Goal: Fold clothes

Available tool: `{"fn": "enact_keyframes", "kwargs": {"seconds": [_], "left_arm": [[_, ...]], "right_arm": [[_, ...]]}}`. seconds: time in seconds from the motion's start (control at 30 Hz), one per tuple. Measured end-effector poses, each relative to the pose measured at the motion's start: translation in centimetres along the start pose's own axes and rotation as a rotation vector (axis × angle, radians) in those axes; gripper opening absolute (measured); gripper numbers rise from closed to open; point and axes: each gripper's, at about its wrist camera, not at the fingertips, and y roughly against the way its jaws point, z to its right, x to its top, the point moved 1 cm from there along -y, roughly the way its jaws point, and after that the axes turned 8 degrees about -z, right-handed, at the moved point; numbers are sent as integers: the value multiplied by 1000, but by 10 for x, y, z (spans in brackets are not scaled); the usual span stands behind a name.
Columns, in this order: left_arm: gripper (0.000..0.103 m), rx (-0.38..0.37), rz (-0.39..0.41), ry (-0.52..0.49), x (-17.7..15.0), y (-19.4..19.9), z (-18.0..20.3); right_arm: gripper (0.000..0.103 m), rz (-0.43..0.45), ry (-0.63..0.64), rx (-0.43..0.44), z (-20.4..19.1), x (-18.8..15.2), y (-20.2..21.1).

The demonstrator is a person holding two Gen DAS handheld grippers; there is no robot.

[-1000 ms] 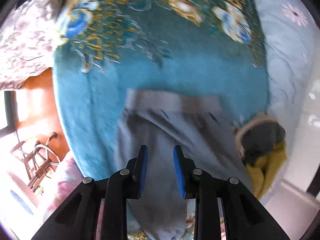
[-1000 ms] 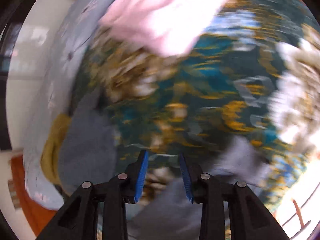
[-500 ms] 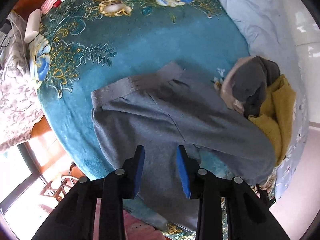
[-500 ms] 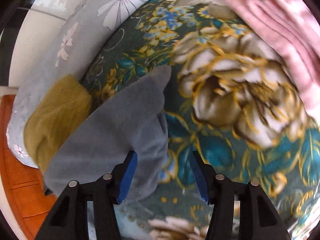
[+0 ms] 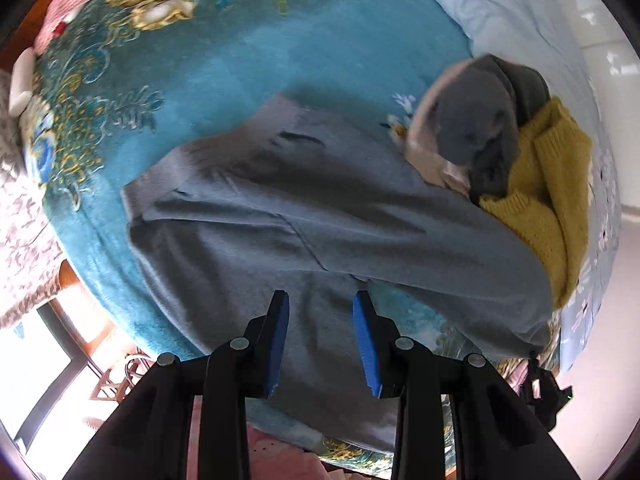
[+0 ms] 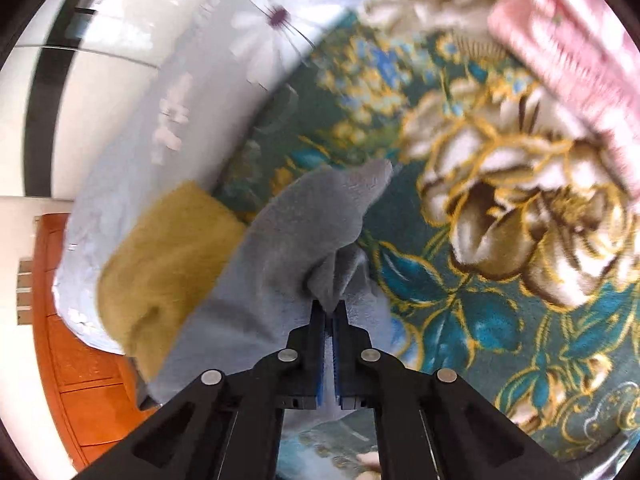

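Note:
Grey sweatpants point(image 5: 280, 216) lie spread on a teal floral blanket point(image 5: 224, 60), waistband toward the upper left, one leg running right. My left gripper point(image 5: 320, 300) is open and empty, hovering over the crotch area. In the right wrist view my right gripper point(image 6: 330, 310) is shut on a fold of the grey sweatpants leg point(image 6: 296, 236), lifting it off the blanket point(image 6: 460, 312).
A pile with a mustard sweater point(image 5: 548, 200) and a dark grey garment point(image 5: 476, 120) sits at the right; the sweater point(image 6: 160, 264) lies left of the held leg. A light blue floral sheet point(image 5: 520, 20) borders the blanket. Pink fabric point(image 6: 580, 52) lies upper right.
My right gripper has closed on the grey pants leg, which it was open over half a second ago. My left gripper has moved closer over the pants and stays open.

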Motion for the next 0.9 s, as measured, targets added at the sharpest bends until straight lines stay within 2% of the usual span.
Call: {"fn": "enact_keyframes", "kwargs": {"seconds": [0.37,0.43,0.5,0.57,0.6,0.63,0.7,0.8,0.83,0.9], "left_arm": [[34,-3,-14,39,-6,0,-25],[34,-2,-2,42,-7,7,-29],[34,-1,12,44,-6,14,-33],[34,0,22,54,-5,19,-38],[34,3,23,62,-3,19,-40],[34,6,23,70,-2,19,-41],[34,6,12,76,-2,14,-42],[34,10,-7,70,-2,6,-38],[34,12,-16,65,-2,2,-36],[34,17,-28,54,-2,-5,-30]], "right_arm": [[3,-82,567,-228,-149,-96,-57],[7,-127,576,-285,-157,-104,-92],[8,-149,542,-298,-159,-105,-110],[13,-176,538,-271,-162,-109,-117],[27,-184,555,-247,-164,-113,-115],[47,-196,595,-202,-166,-120,-107],[48,-192,652,-126,-166,-131,-84],[49,-137,620,-42,-139,-130,-35],[49,-111,580,-26,-123,-126,-19],[49,-62,495,-62,-91,-111,-2]]}}
